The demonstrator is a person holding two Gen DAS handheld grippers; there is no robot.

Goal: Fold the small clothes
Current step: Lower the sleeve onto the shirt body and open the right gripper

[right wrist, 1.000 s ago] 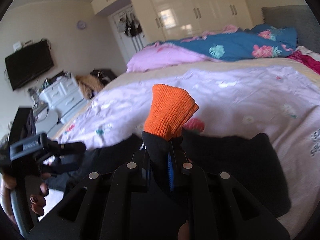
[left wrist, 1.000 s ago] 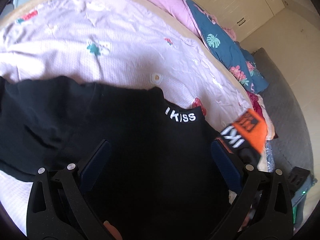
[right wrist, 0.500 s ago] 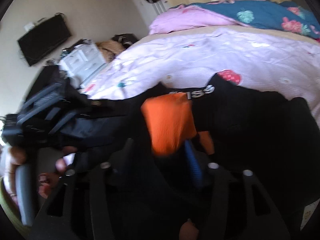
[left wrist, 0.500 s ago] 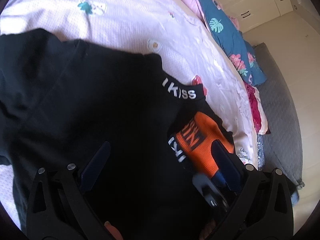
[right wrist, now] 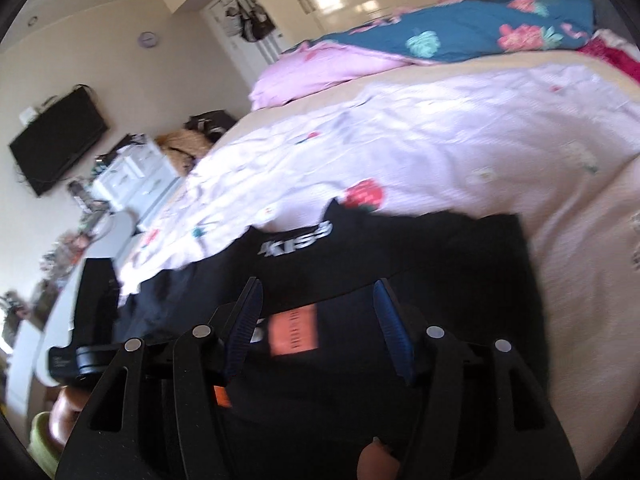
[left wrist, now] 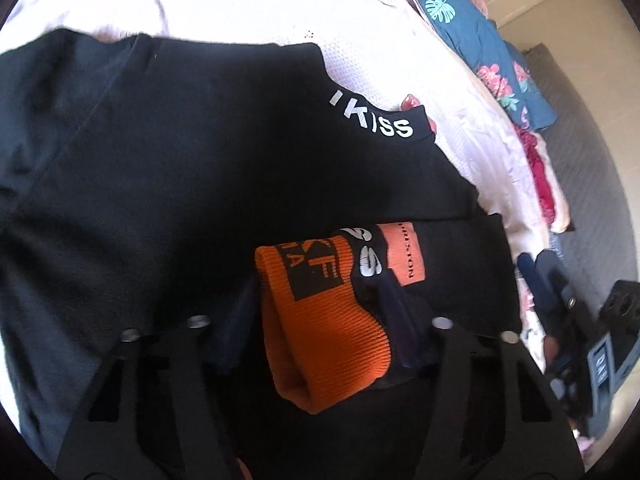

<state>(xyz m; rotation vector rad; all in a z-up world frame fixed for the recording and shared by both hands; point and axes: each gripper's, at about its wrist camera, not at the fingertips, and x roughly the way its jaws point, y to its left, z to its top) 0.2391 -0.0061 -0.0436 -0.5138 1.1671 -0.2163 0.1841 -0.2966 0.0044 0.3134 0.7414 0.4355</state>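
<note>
Black shirt [left wrist: 192, 184]: spread on the bed [left wrist: 248, 4], ahead of both tongs. Left tongs [left wrist: 320, 316]: jaws just closing, pads either side of the orange cuff [left wrist: 320, 320]; grip uncertain. Right tongs [right wrist: 320, 332]: half open, holding nothing, above the orange label [right wrist: 294, 334].

Each claw [left wrist: 316, 312] [right wrist: 320, 328] has 2 black slotted arms, silver rivets and dark blue pads.

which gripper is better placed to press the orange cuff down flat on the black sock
Left. The left gripper has just been closing with the orange cuff between its fingers. The right gripper has just opened and holds nothing.
</note>
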